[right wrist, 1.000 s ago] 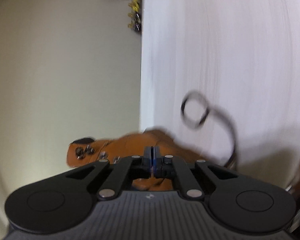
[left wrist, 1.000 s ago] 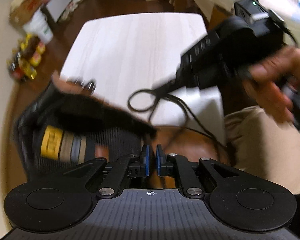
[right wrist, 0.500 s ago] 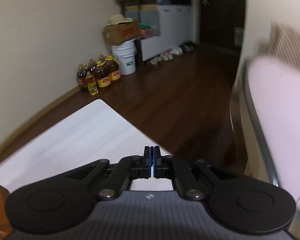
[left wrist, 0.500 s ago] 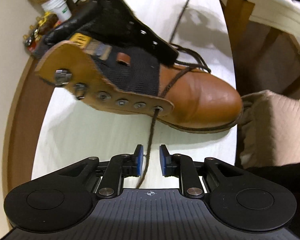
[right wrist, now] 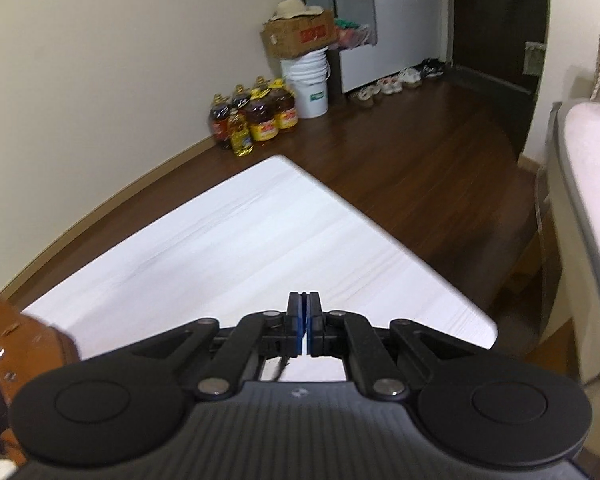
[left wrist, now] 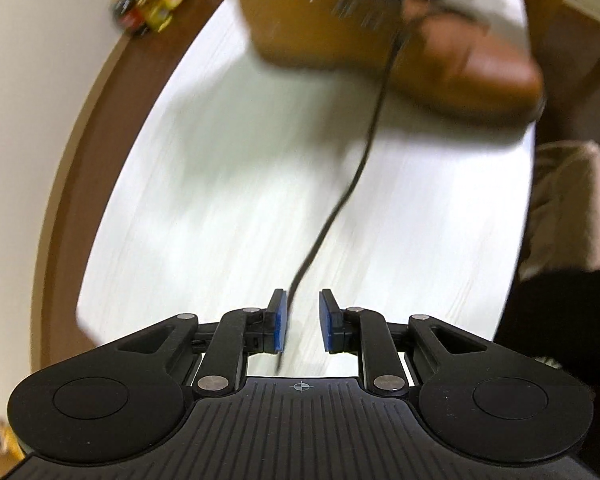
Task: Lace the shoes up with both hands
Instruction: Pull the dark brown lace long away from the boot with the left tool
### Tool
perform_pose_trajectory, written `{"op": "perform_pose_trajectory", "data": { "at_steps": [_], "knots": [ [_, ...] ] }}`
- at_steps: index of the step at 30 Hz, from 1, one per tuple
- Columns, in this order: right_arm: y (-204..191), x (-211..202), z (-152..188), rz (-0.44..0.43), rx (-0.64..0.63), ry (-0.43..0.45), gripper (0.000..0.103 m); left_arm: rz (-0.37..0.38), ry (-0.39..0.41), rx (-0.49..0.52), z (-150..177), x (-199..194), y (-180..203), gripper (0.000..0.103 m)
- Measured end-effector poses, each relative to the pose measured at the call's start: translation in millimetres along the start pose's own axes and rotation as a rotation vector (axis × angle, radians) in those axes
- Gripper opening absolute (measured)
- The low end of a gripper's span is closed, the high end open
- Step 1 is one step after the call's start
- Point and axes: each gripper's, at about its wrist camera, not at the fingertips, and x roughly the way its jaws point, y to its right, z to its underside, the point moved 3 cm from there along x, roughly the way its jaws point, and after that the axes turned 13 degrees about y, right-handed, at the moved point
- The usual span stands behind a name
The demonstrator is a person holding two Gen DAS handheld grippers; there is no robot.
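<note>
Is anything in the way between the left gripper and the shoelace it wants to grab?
Nothing visible is. The shoelace runs from the brown boot straight down into the open gap of the left hand-held gripper, beside its left pad. Only bare white table lies underneath.

White wood-grain table (left wrist: 228, 200) filled mid-frame, over dark wooden floor (right wrist: 400, 160). Brown boot (left wrist: 440, 52) sat blurred at upper right, dark lace (left wrist: 340, 200) trailing down across the tabletop.
</note>
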Motion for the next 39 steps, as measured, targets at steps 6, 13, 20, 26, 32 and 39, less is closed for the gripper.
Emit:
{"op": "perform_pose_trajectory", "data": {
  "at_steps": [6, 13, 20, 26, 32, 39],
  "knots": [
    [-22.9, -11.5, 17.7, 0.013, 0.006, -0.044, 0.003, 0.067, -0.004, -0.033, 35.1, 20.3, -17.3, 0.019],
    [-45.5, -31.2, 7.6, 0.073, -0.031, -0.024, 0.003, 0.187, 0.039, -0.045, 40.3, 35.6, -25.5, 0.019],
    [-58.4, -42.9, 7.9, 0.115, -0.024, -0.021, 0.003, 0.269, 0.061, -0.008, 38.1, 36.8, -31.6, 0.003],
    [-70.0, -48.0, 7.6, 0.145, -0.020, -0.004, 0.003, 0.307, 0.049, -0.028, 37.4, 32.5, -30.2, 0.001],
    [-86.9, -91.0, -6.7, 0.178, -0.003, 0.092, 0.003, 0.158, 0.141, 0.030, 39.3, -24.6, -69.1, 0.001],
    [-82.9, -155.3, -38.2, 0.237, -0.017, 0.207, 0.003, -0.060, 0.182, 0.004, 54.3, -93.2, -126.0, 0.001]
  ]
}}
